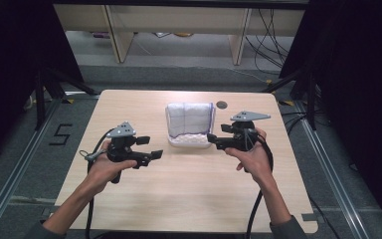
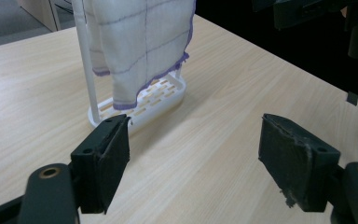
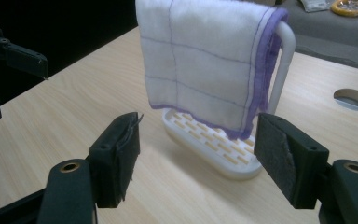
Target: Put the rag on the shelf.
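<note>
White cloth with purple grid lines and purple hem, draped over a white rack standing mid-table, towards the far edge. Rack's top is cut off in the left gripper view; cloth hides most of its frame. Left gripper: near left of rack, jaws released, nothing between them. Right gripper: just right of rack, jaws likewise spread and empty. Pale wood table with round hole; grey floor, cables, dark curtains.

white cloth with purple grid and edging, white rack, pale wood table
</note>
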`<state>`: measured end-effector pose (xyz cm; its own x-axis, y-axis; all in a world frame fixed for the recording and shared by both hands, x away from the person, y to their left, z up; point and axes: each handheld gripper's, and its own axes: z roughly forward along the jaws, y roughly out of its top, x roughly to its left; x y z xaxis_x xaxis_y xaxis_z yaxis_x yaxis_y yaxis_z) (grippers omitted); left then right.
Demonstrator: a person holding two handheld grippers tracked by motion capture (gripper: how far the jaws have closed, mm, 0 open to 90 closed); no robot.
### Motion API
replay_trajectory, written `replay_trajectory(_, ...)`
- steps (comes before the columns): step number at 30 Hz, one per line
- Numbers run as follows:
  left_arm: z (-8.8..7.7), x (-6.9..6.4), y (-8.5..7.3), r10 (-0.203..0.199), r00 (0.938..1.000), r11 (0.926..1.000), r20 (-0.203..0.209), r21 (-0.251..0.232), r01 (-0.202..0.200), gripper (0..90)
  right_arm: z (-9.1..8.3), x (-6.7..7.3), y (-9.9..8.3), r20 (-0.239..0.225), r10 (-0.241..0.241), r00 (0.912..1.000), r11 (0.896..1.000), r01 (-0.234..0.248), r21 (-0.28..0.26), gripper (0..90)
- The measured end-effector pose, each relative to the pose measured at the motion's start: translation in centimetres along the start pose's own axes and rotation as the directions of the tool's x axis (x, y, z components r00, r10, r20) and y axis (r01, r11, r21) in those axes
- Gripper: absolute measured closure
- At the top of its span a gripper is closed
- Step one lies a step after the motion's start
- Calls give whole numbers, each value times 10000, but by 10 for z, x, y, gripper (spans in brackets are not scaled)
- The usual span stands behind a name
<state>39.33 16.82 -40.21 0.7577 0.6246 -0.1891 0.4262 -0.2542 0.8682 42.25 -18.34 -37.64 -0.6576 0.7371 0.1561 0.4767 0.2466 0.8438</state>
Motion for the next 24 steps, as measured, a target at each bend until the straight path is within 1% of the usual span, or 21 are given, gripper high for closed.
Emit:
replay_trajectory(1,-1,0,-2,25,10000,10000,10,-22,-25,240,1,1,-2,42,62,10000,9999,-62,-101,321)
replay_trajectory(2,-1,0,-4,-6,10000,10000,45,-42,6,239,-1,0,-4,128,-162,9998,9999,162,34,320)
replay_trajectory(3,-2,1,-7,-11,10000,10000,71,-80,11,238,1,1,-6,-58,48,10000,10000,-48,6,320)
replay_trajectory(5,-3,0,-12,-61,10000,9999,63,-127,62,231,3,3,-9,-145,216,9997,9998,-215,33,320)
replay_trajectory(6,-4,1,-15,-45,9999,9999,122,-97,46,230,4,1,-10,-235,-10,9997,10000,11,36,320)
replay_trajectory(7,-4,1,-17,-6,9999,9999,120,-138,8,230,5,2,-12,-299,184,9994,9998,-182,75,320)
replay_trajectory(8,-4,1,-20,7,10000,10000,31,-39,-7,229,5,2,-12,-172,90,9998,9999,-88,138,320)
replay_trajectory(9,-5,0,-21,40,10000,10000,-50,70,-40,229,7,4,-14,-231,273,9994,9996,-272,60,319)
replay_trajectory(10,-4,0,-23,92,9999,10000,-65,-10,-92,229,7,4,-14,-348,293,9990,9995,-288,158,318)
replay_trajectory(11,-4,-1,-25,138,9998,9998,-134,120,-136,228,7,5,-15,-270,236,9994,9995,-230,231,318)
replay_trajectory(12,-3,-1,-28,138,9999,9998,-80,116,-137,228,8,5,-16,-285,127,9995,9999,-123,113,317)
replay_trajectory(13,-3,-2,-31,126,9999,9998,-71,174,-125,226,9,7,-17,-319,182,9993,9998,-179,99,313)
replay_trajectory(14,-2,-3,-34,80,9999,9995,-92,299,-77,226,9,9,-18,-222,212,9995,9997,-209,131,306)
replay_trajectory(15,0,-3,-37,-42,9999,9997,103,258,40,224,11,7,-20,-295,-149,9995,9998,153,131,300)
replay_trajectory(16,1,-4,-39,-145,9997,9996,174,259,141,222,11,11,-22,-318,168,9994,9992,-156,360,297)
replay_trajectory(17,3,-6,-42,-122,9997,9992,193,377,114,222,12,9,-23,-303,-190,9994,9993,199,322,294)
replay_trajectory(18,5,-7,-46,-79,9997,9989,245,464,68,222,13,9,-25,-338,-41,9994,9991,56,431,293)
replay_trajectory(19,6,-8,-48,-83,9997,9986,217,533,71,221,14,10,-27,-524,71,9986,9991,-49,412,293)
replay_trajectory(21,8,-9,-53,-60,9997,9978,241,662,43,219,16,12,-30,-550,238,9982,9984,-210,516,292)
replay_trajectory(22,8,-10,-55,-82,9997,9978,224,657,67,219,17,11,-31,-574,-48,9983,9991,72,430,290)
replay_trajectory(24,7,-10,-58,-63,9997,9978,255,665,45,219,19,15,-35,-438,174,9989,9980,-147,611,288)
